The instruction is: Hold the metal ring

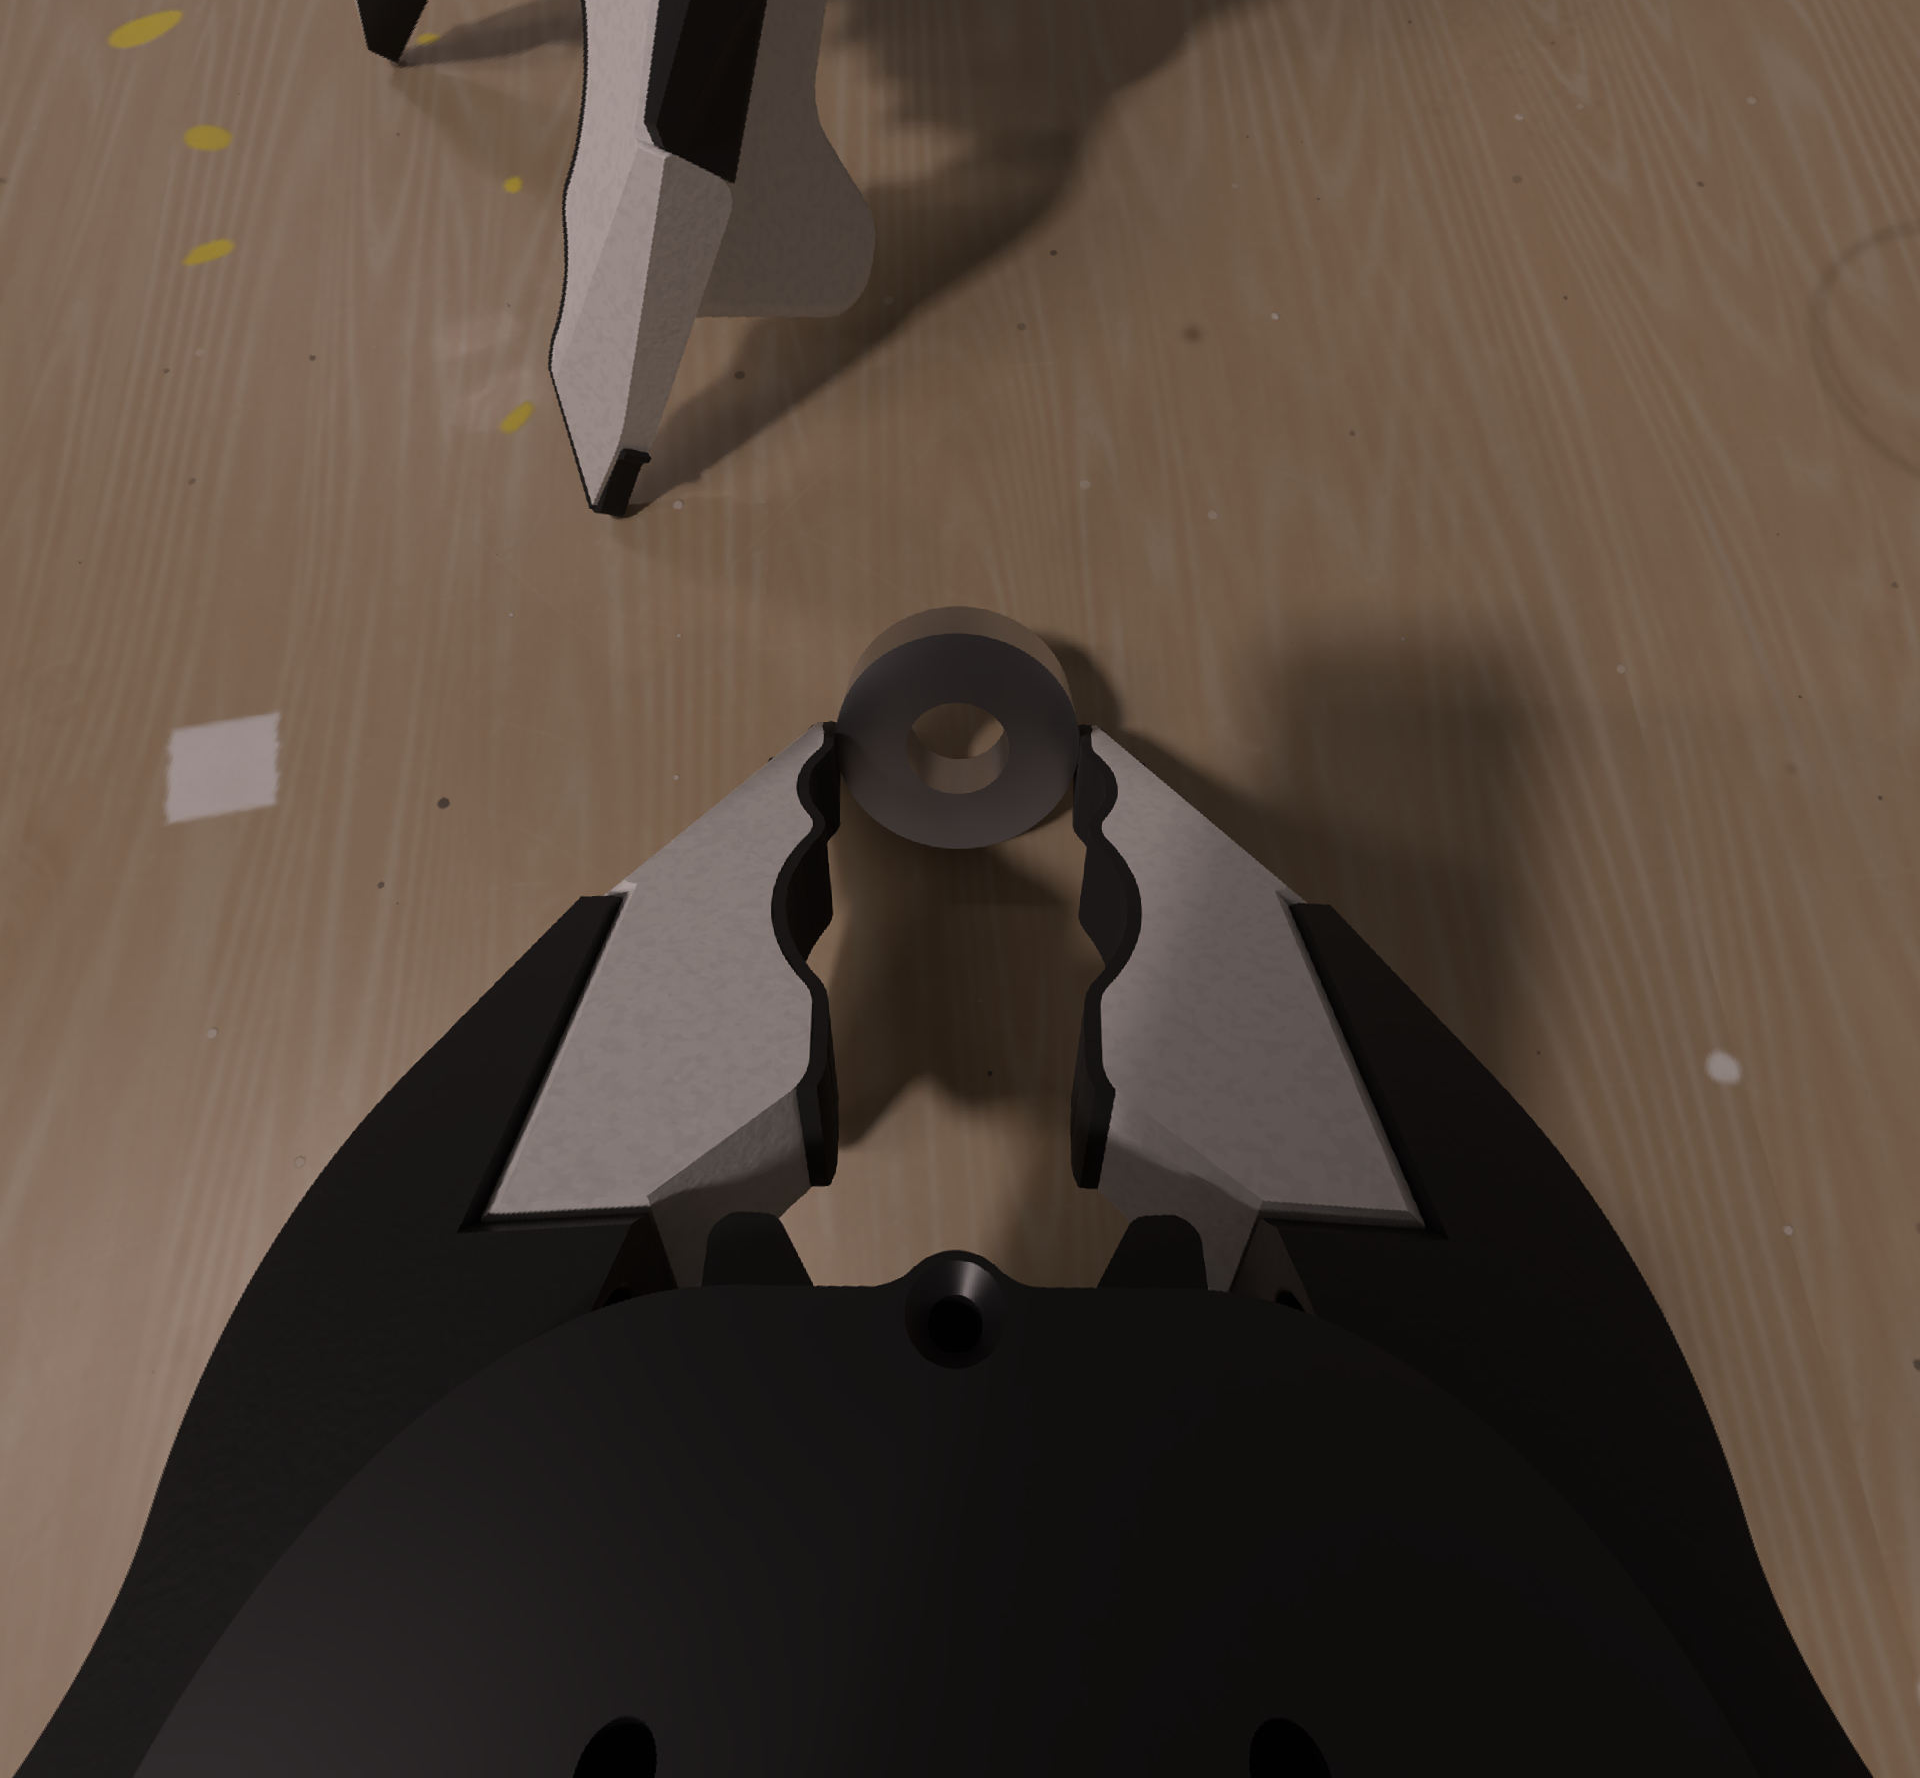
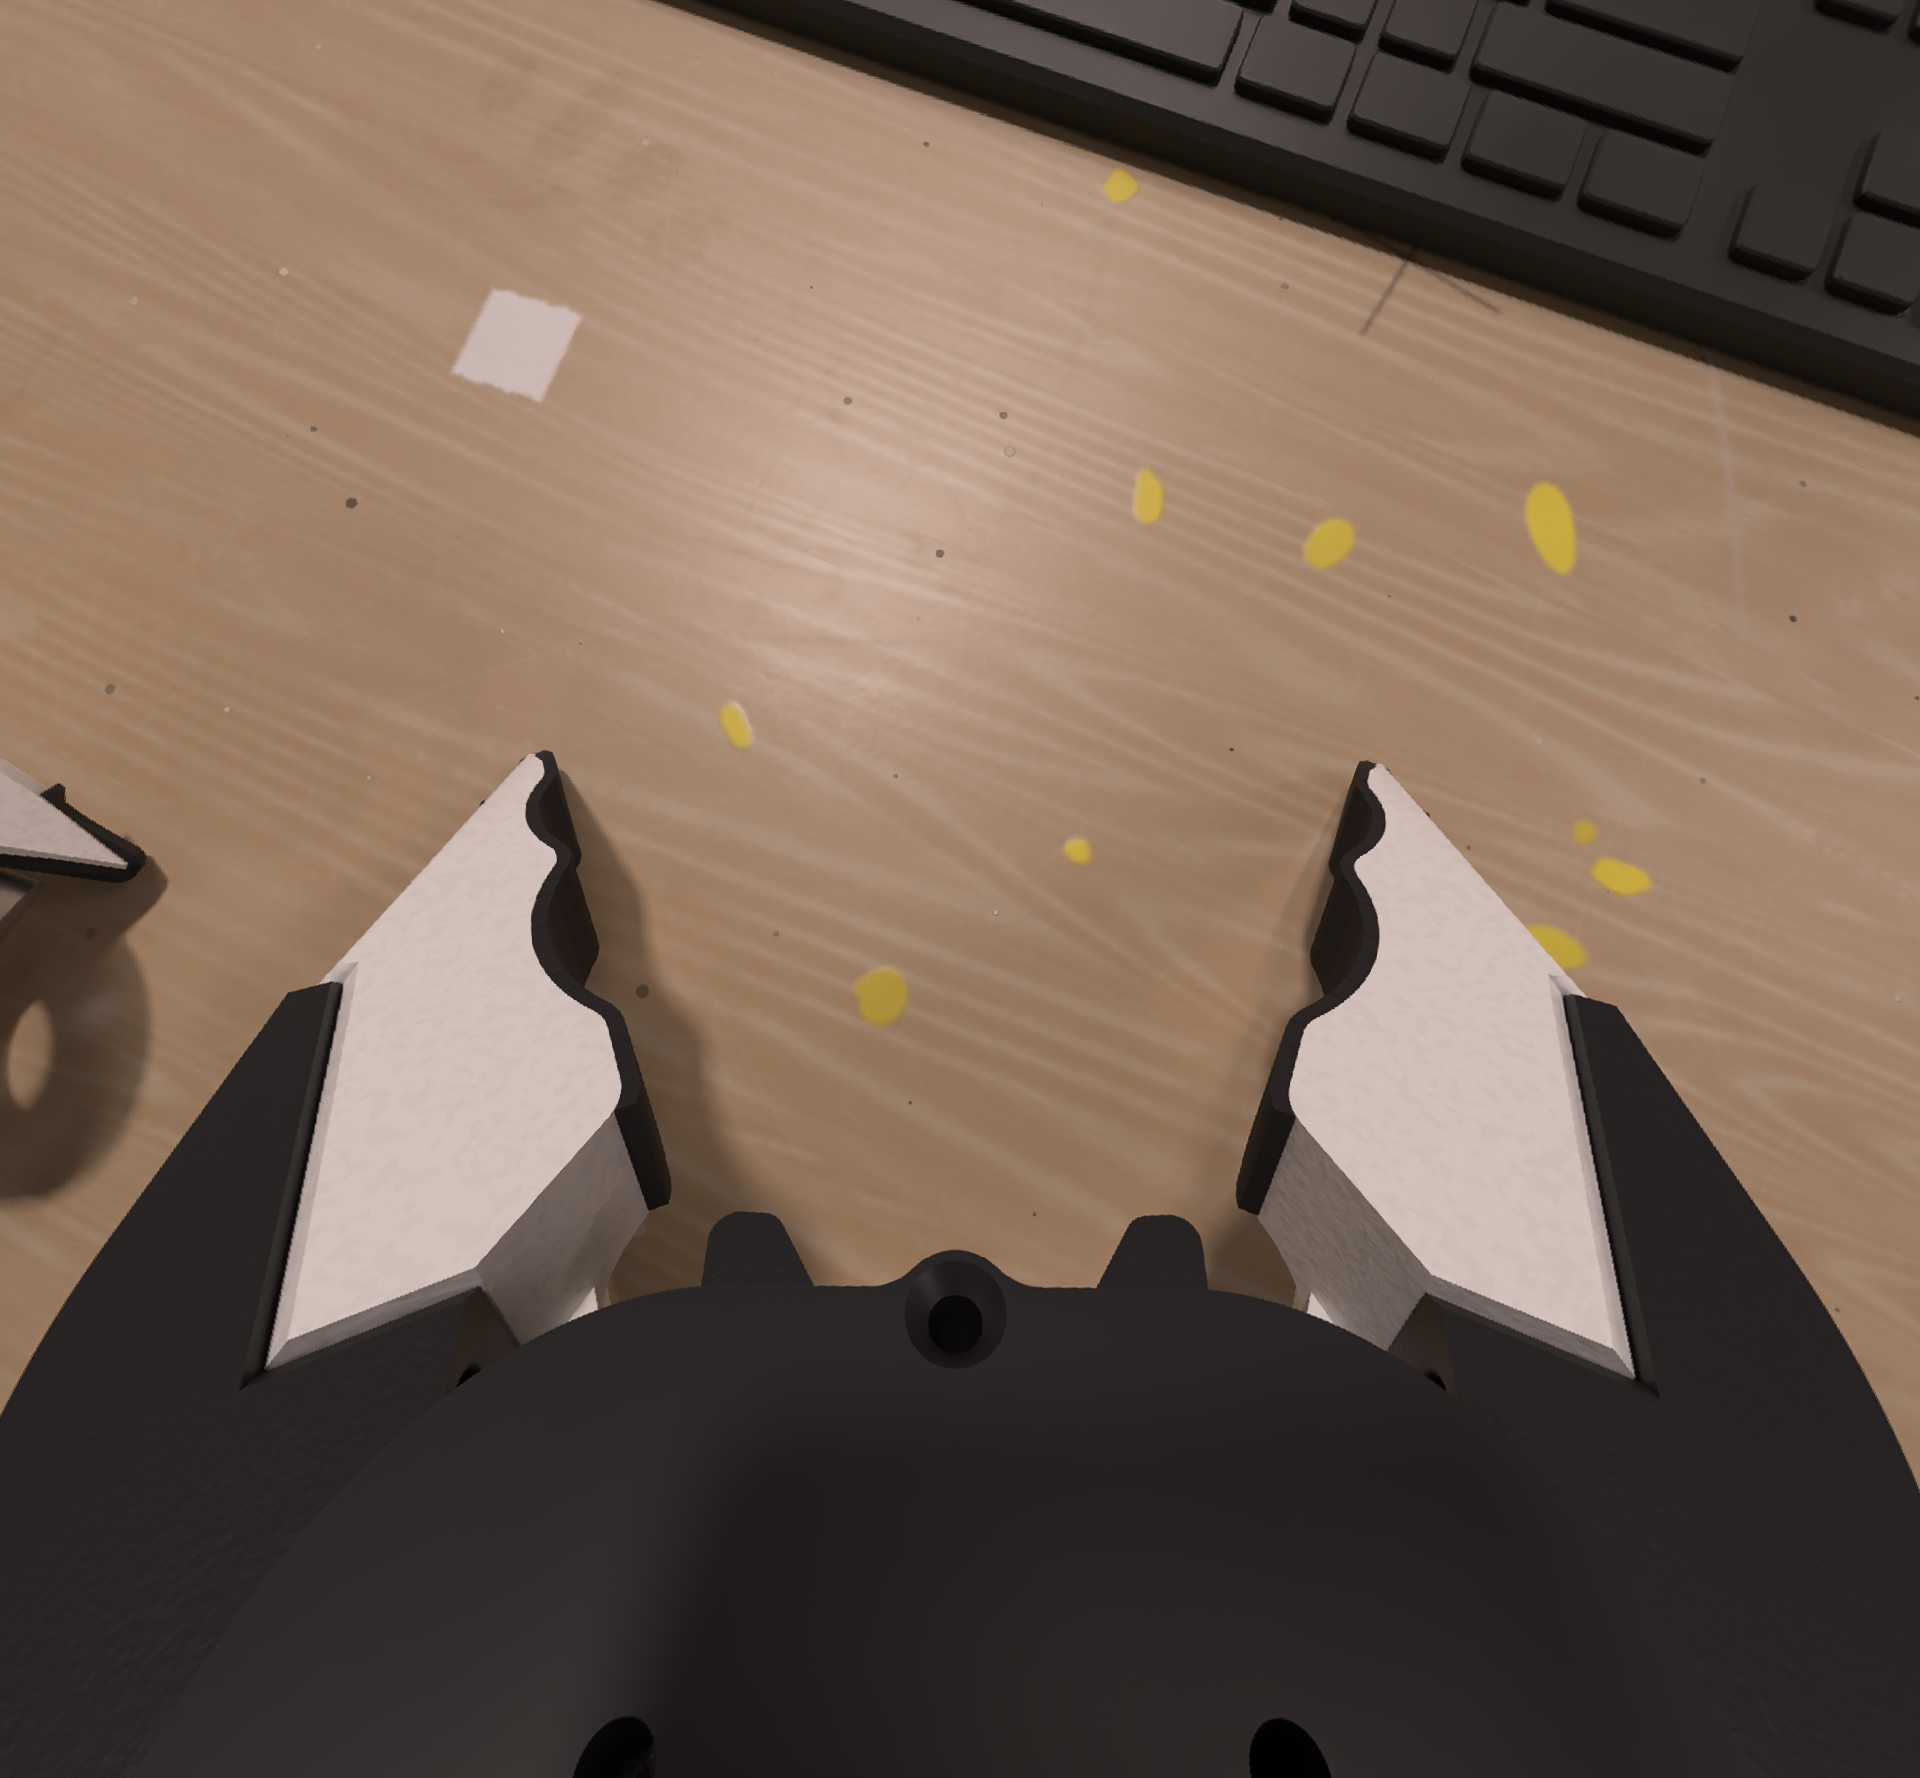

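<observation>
The metal ring is a thick grey washer with a round hole. It stands on edge with its flat face toward the left wrist camera. My left gripper is shut on it, with the fingertips pressing its left and right rims. Its shadow lies on the wooden table underneath. The ring also shows at the left edge of the right wrist view, under a left fingertip. My right gripper is open and empty over the table. Its fingers show ahead in the left wrist view.
A black keyboard lies at the far right of the table. A white square patch and several yellow spots mark the wood.
</observation>
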`<state>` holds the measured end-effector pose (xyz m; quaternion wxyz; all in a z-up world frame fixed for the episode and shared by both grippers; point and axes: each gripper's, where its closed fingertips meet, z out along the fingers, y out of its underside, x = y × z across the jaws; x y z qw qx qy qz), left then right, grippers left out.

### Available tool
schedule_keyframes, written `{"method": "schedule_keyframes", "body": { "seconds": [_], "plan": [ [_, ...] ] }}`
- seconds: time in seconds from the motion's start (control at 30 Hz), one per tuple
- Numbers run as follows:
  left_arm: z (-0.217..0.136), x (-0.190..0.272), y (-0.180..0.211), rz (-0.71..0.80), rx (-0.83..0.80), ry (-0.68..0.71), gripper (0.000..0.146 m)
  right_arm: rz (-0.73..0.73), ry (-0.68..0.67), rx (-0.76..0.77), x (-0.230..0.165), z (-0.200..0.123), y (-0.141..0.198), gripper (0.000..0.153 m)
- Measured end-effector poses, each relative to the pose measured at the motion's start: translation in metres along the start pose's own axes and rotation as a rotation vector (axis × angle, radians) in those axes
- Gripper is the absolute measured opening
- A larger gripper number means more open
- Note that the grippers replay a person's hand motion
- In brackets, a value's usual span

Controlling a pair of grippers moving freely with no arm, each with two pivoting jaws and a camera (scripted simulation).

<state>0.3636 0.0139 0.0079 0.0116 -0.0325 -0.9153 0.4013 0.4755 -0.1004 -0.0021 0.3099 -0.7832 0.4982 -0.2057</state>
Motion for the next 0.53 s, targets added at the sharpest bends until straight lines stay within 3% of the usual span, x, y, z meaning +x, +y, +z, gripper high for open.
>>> {"method": "schedule_keyframes", "body": {
  "seconds": [0.53],
  "plan": [
    [-0.0001,0.0000,-0.0001,0.004,0.000,-0.003,0.045,-0.013,-0.009,0.001,0.0012,0.0011,-0.0010,0.143]
  ]
}}
